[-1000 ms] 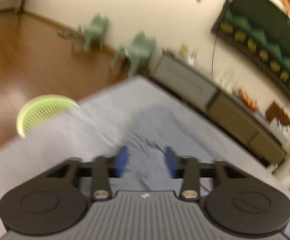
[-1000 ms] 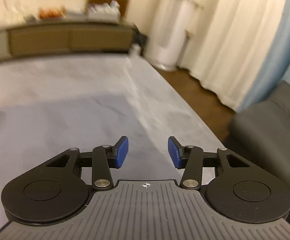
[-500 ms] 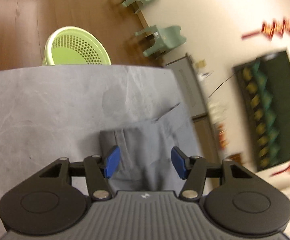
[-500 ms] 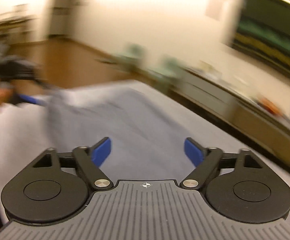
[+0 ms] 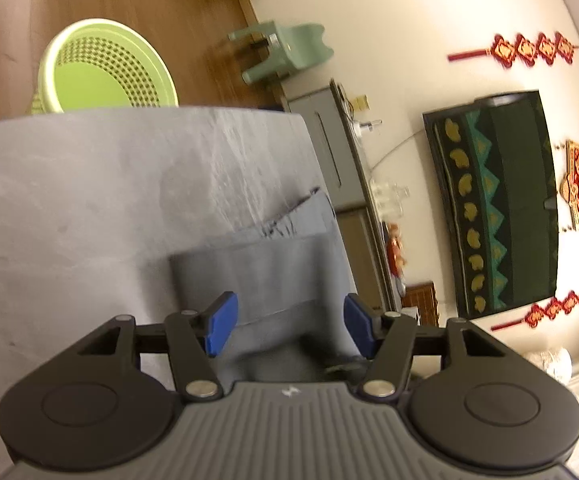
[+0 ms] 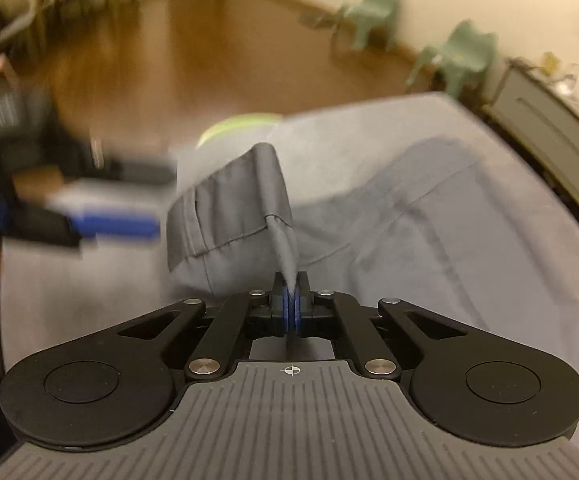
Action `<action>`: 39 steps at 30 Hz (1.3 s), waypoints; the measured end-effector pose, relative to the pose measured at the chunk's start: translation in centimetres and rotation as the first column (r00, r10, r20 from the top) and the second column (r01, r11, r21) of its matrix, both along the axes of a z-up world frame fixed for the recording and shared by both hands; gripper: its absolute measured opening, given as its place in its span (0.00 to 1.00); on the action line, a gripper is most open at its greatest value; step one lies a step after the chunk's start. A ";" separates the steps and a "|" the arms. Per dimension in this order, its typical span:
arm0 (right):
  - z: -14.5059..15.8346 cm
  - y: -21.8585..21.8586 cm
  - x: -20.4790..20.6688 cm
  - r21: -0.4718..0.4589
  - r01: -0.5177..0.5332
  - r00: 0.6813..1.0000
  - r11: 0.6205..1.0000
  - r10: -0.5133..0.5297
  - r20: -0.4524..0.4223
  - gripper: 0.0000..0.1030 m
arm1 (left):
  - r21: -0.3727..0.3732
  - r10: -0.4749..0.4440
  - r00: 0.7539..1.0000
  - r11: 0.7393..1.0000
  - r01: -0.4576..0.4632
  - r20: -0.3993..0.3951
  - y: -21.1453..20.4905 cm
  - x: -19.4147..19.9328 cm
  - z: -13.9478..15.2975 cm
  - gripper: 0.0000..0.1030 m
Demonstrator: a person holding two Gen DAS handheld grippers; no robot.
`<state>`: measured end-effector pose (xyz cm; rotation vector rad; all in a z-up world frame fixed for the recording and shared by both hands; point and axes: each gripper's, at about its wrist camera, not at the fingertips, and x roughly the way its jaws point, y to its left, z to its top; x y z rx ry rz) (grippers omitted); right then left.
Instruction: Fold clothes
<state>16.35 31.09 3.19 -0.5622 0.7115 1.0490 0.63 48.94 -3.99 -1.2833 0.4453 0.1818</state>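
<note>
While my right gripper (image 6: 290, 298) pinches a bunched corner of the grey garment (image 6: 389, 216), its blue pads having just been closing and now pressed together on the cloth, I judge the step in hand to be carrying that corner over for a fold. In the right wrist view the garment lies spread across the grey table cover (image 6: 337, 128), with the pinched edge lifted into a small tent at frame centre. My left gripper (image 5: 287, 322) hangs over the same garment in its own view, fingers spread, with fabric lying between them but no pad pressing on it; in the right wrist view it shows only as a blur at middle left. To fold well, I think I should seat the left pads on the matching corner before I pull, so both corners travel together and the hem lands straight. I would keep the lifted cloth low and taut, since slack like this will likely sag and crease. A green basket (image 5: 105, 74) sits on the floor beyond the table at upper left of the left wrist view, well apart from the work. The garment's far end I cannot see clearly.
</note>
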 end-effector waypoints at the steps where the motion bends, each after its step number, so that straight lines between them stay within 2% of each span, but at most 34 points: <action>1: 0.9 -0.7 0.0 0.037 0.024 1.000 0.999 -0.024 0.007 0.01 | -0.012 -0.002 1.000 1.000 0.002 0.008 0.0 0.5 -0.2 0.57; 2: 1.8 -1.4 -0.1 0.072 0.047 0.999 0.996 -0.049 0.019 0.01 | -0.030 -0.005 1.000 1.000 0.005 0.022 0.0 1.0 -0.4 0.57; 4: 2.8 -2.1 -1.9 0.101 0.085 0.988 0.991 -0.097 0.120 0.00 | -0.065 -0.001 0.998 0.998 0.005 0.057 -0.1 2.1 -0.7 0.57; 6: 3.7 -2.8 -3.7 0.126 0.117 0.964 0.985 -0.143 0.224 0.00 | -0.099 0.027 0.995 0.995 -0.017 0.101 0.1 2.8 -1.0 0.57; 7: 2.9 -2.4 -5.1 0.091 0.113 0.938 0.989 -0.137 0.319 0.00 | -0.117 0.049 0.992 0.993 -0.035 0.119 0.2 2.9 -1.1 0.57; 9: 1.2 -1.6 -7.9 0.020 0.115 0.864 0.993 -0.109 0.492 0.00 | -0.134 0.060 0.992 0.990 -0.045 0.112 0.1 3.0 -1.3 0.57; 11: -1.0 -0.4 -10.4 -0.046 0.093 0.817 0.995 -0.050 0.574 0.00 | -0.148 0.064 0.993 0.988 -0.050 0.095 -0.1 3.1 -1.6 0.57; 12: -2.0 0.1 -11.5 -0.075 0.085 0.793 0.993 -0.022 0.608 0.00 | -0.157 0.075 0.992 0.986 -0.058 0.100 0.0 2.6 -1.6 0.55; 15: -3.4 1.3 -12.1 -0.090 0.082 0.783 0.993 -0.008 0.622 0.01 | -0.190 0.121 0.983 0.977 -0.094 0.138 0.3 0.5 -1.1 0.55; 18: -3.0 1.4 -12.3 -0.082 0.076 0.783 0.994 -0.008 0.622 0.01 | -0.181 0.056 0.983 0.983 -0.024 0.174 0.1 0.2 -0.7 0.59; 19: -2.9 1.4 -12.2 -0.075 0.052 0.798 0.996 0.004 0.602 0.01 | -0.181 0.025 0.985 0.983 0.006 0.169 0.1 0.6 -0.9 0.59; 21: -3.2 2.0 -11.9 -0.022 -0.030 0.860 0.999 0.037 0.509 0.01 | -0.174 0.016 0.997 0.985 -0.003 0.075 0.4 1.6 -2.0 0.59; 23: -3.3 1.4 -12.1 -0.007 -0.099 0.909 0.995 0.093 0.406 0.04 | -0.222 0.015 1.000 0.975 -0.020 -0.024 1.1 2.2 -3.8 0.50; 24: -3.9 1.1 -12.1 -0.029 -0.110 0.920 0.993 0.113 0.375 0.06 | -0.239 0.028 0.998 0.970 -0.041 -0.060 1.3 2.1 -4.5 0.47; 25: -4.6 1.0 -12.0 -0.055 -0.128 0.933 0.990 0.139 0.331 0.14 | -0.241 0.045 0.996 0.969 -0.062 -0.072 1.5 1.7 -4.6 0.47; 26: -5.3 0.9 -11.9 -0.078 -0.146 0.944 0.986 0.163 0.289 0.15 | -0.239 0.060 0.995 0.968 -0.076 -0.074 1.5 1.1 -4.4 0.47; 27: -5.9 0.6 -11.8 -0.082 -0.158 0.947 0.984 0.174 0.271 0.26 | -0.238 0.074 0.994 0.967 -0.090 -0.076 1.6 0.6 -4.3 0.50; 28: -6.4 0.2 -11.6 -0.084 -0.168 0.950 0.982 0.184 0.252 0.33 | -0.233 0.078 0.995 0.968 -0.090 -0.058 1.6 0.0 -3.9 0.52; 29: -6.3 -0.3 -11.4 -0.069 -0.174 0.956 0.982 0.186 0.225 0.34 | -0.226 0.076 0.997 0.971 -0.081 -0.029 1.6 -0.7 -3.3 0.52; 30: -6.0 -0.8 -11.0 -0.052 -0.179 0.963 0.982 0.186 0.195 0.40 | -0.219 0.074 0.997 0.973 -0.073 0.000 1.5 -1.3 -2.7 0.54; 33: -3.0 -2.7 -8.7 0.099 -0.138 0.990 0.985 0.137 0.016 0.42 | -0.127 0.029 0.998 0.992 -0.022 0.055 1.2 -1.9 -0.8 0.56; 35: -1.2 -3.5 -7.3 0.195 -0.077 0.994 0.978 0.091 -0.063 0.42 | -0.038 -0.045 0.998 0.998 0.046 0.038 0.6 -0.6 0.2 0.57; 36: -0.8 -3.7 -7.1 0.225 -0.042 0.994 0.974 0.064 -0.089 0.41 | -0.006 -0.083 0.997 0.996 0.083 0.005 0.1 0.5 0.2 0.57; 38: -1.7 -2.7 -7.1 0.184 0.005 0.997 0.983 0.010 -0.082 0.39 | 0.065 -0.128 0.988 0.989 0.134 -0.084 -1.1 2.7 0.2 0.56; 39: -2.7 -2.0 -6.9 0.154 0.001 0.996 0.988 0.012 -0.085 0.34 | 0.117 -0.115 0.982 0.984 0.133 -0.153 -1.6 3.5 0.1 0.52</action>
